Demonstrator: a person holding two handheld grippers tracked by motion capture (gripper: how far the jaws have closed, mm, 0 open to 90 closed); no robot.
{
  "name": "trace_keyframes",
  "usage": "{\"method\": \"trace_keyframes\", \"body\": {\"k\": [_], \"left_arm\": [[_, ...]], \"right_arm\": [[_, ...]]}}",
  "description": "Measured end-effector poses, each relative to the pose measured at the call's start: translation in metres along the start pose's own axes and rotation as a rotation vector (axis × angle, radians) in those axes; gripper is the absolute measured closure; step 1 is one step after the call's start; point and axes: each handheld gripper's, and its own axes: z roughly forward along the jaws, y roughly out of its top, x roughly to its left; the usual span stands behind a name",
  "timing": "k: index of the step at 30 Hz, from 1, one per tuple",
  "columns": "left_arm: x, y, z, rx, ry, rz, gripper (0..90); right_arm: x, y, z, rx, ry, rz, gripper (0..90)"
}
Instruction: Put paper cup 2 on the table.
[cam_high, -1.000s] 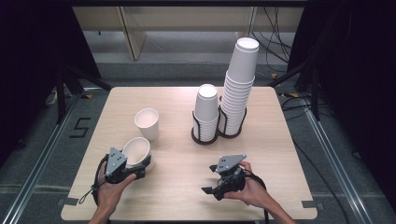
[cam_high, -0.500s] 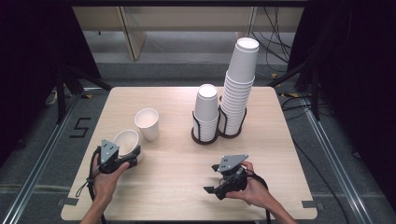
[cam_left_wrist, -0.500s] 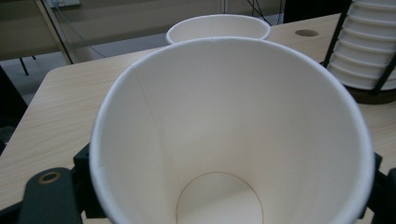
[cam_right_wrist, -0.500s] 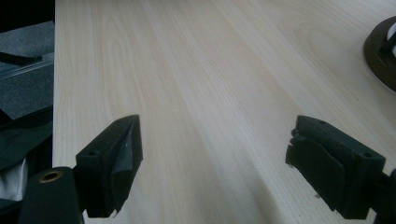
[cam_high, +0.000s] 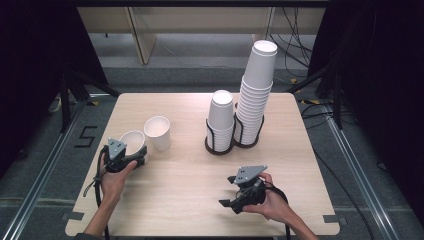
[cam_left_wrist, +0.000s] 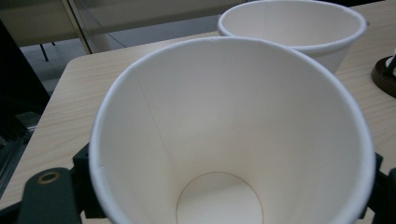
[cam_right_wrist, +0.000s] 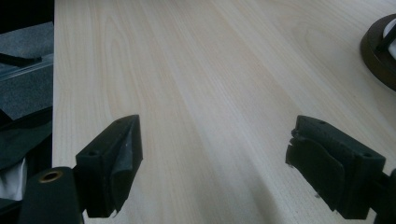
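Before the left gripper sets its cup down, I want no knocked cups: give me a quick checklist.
1. Left gripper shut on held cup: ok.
2. Held cup empty inside: ok.
3. Gap between it and the standing cup: cannot tell, they sit very close.
4. Held cup upright: not ok, tilted.
5. Right gripper open, holding nothing, away from the left side: ok.
6. Cup stacks in holders far from the held cup: ok.

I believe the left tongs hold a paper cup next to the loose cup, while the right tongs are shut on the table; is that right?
Not quite: the right tongs are open and hold nothing, as the right gripper view shows. The left tongs do hold a cup beside the loose cup.
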Motion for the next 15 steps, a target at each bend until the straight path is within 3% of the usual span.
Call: {"method": "trace_keyframes", "body": {"k": [3, 7, 15], "left_arm": [[0.004, 0.001, 0.005, 0.003, 0.003, -0.006, 16.1], [0.008, 0.001, 0.011, -0.004, -0.030, 0.013, 14.9], [0.013, -0.004, 0.014, -0.028, -0.030, -0.017, 12.9]], "right_arm": [[0.000, 0.000, 0.001, -0.003, 0.006, 0.002, 17.8], [-0.001, 0.000, 0.001, -0.001, 0.005, -0.009, 17.8], [0.000, -0.001, 0.000, 0.004, 0.007, -0.004, 17.7]]}}
